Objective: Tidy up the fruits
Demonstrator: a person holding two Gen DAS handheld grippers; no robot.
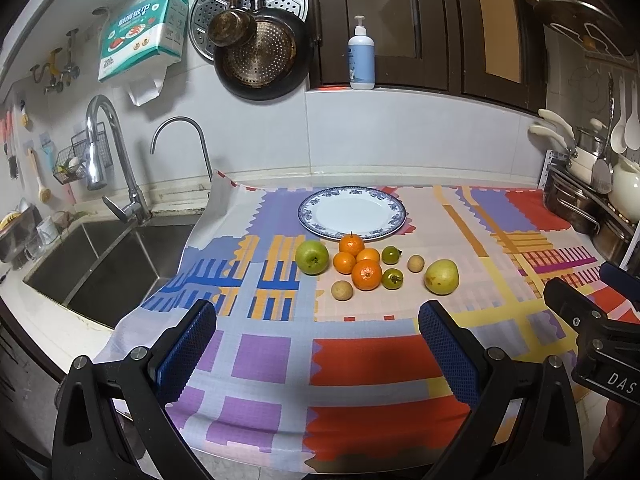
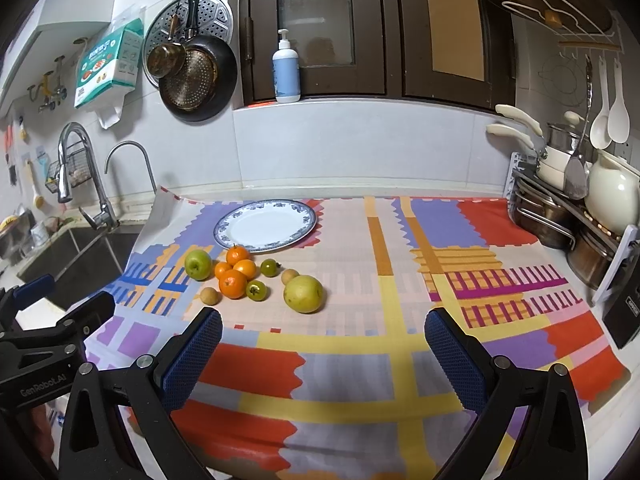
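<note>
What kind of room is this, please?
Most likely a home kitchen: a sink with a faucet, pans hanging on the tiled wall, and pots stacked beside the counter.

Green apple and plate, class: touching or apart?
Apart. The right wrist view shows a strip of cloth between the green apple and the plate rim.

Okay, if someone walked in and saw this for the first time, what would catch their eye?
Probably the bright patchwork cloth covering the counter, with a tight cluster of fruit at its middle: four oranges flanked by a green apple and a yellow pear. Just behind them sits an empty blue-rimmed plate, and both grippers hover in front, jaws wide apart.
</note>
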